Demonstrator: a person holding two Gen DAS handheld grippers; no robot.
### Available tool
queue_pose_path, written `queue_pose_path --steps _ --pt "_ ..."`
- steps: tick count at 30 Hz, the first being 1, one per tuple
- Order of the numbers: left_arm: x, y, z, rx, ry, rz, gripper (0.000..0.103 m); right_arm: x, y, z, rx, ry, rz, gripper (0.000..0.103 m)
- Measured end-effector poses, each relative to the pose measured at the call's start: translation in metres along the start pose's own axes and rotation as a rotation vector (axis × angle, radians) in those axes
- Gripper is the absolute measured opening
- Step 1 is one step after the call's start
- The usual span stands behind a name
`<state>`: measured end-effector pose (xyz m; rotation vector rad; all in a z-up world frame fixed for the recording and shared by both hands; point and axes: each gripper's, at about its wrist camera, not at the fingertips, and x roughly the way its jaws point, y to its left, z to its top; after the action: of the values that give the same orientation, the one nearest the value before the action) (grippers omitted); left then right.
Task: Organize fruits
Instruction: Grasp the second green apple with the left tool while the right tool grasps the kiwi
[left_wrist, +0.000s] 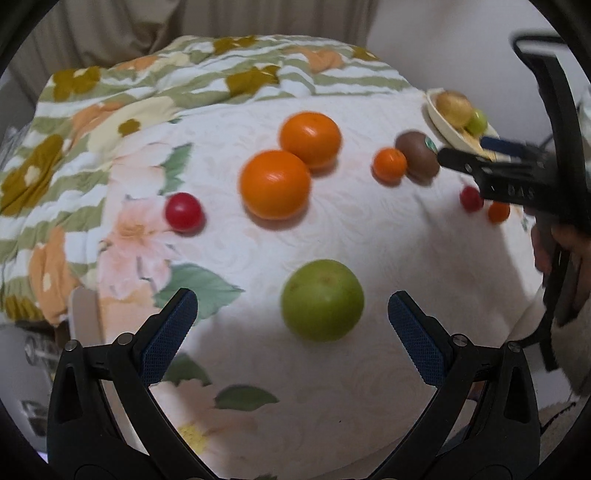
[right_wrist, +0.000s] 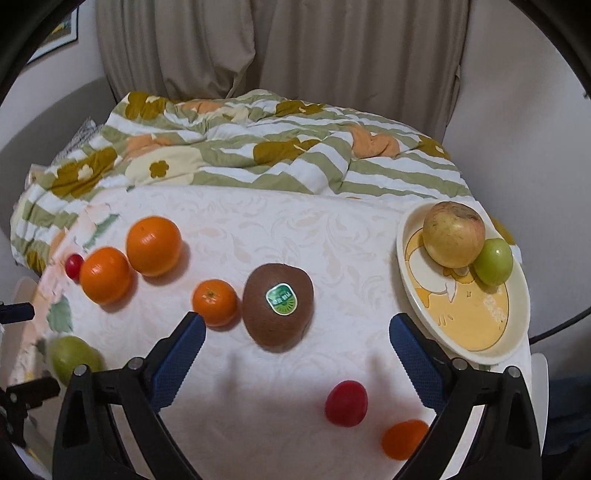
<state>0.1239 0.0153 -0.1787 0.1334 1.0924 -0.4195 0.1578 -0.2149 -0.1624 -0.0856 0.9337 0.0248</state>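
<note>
Left tool jaws apart, empty – lined up on round green plum-like fruit on white cloth-covered worktop. Right tool also apart, empty – facing brown stickered kiwi. Cream cartoon-print plate already holds yellowish apple, likely the collecting spot.

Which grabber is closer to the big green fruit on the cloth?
Left. The left gripper is open right around the green fruit, which sits just ahead between its fingers. The right gripper is farther off, open in front of the kiwi, with the fruit at its far left.
</note>
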Motion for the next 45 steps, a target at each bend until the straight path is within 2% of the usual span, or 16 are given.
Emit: queue_pose_path --steps 3,6,8,12,13,16,18,21,31,37,41,45 --pt "0.011 -0.011 -0.002 0.034 0.006 0.002 0.103 0.009 0.0 -0.003 -0.028 0.01 0.002 0.099" --pt "0.02 -0.018 -0.003 0.043 0.016 0.003 0.097 0.016 -0.002 -0.003 -0.042 0.024 0.014 0.095" --pt "0.023 -0.021 -0.002 0.043 0.022 0.001 0.085 0.02 -0.002 -0.003 -0.051 0.037 0.022 0.093" --pt "0.031 -0.022 -0.003 0.041 0.045 0.016 0.074 0.028 -0.002 -0.003 -0.072 0.053 0.032 0.093" --pt "0.034 -0.023 -0.003 0.035 0.054 0.015 0.067 0.029 -0.001 -0.003 -0.078 0.057 0.034 0.093" --pt "0.037 -0.025 -0.005 0.042 0.062 0.049 0.061 0.033 0.0 -0.002 -0.097 0.066 0.043 0.091" --pt "0.037 -0.026 -0.005 0.039 0.066 0.052 0.061 0.036 0.001 -0.001 -0.109 0.075 0.054 0.083" --pt "0.037 -0.026 -0.005 0.028 0.068 0.059 0.061 0.041 0.002 0.001 -0.122 0.081 0.064 0.078" --pt "0.034 -0.018 -0.006 -0.016 0.064 0.083 0.061 0.047 -0.001 0.007 -0.112 0.091 0.091 0.07" --pt "0.032 -0.011 -0.005 -0.044 0.061 0.084 0.061 0.053 -0.002 0.01 -0.082 0.097 0.135 0.065" --pt "0.031 -0.009 -0.003 -0.052 0.059 0.08 0.061 0.056 -0.003 0.01 -0.054 0.111 0.19 0.053" --pt "0.028 -0.004 -0.001 -0.067 0.052 0.073 0.061 0.056 0.0 0.011 -0.062 0.106 0.183 0.052"
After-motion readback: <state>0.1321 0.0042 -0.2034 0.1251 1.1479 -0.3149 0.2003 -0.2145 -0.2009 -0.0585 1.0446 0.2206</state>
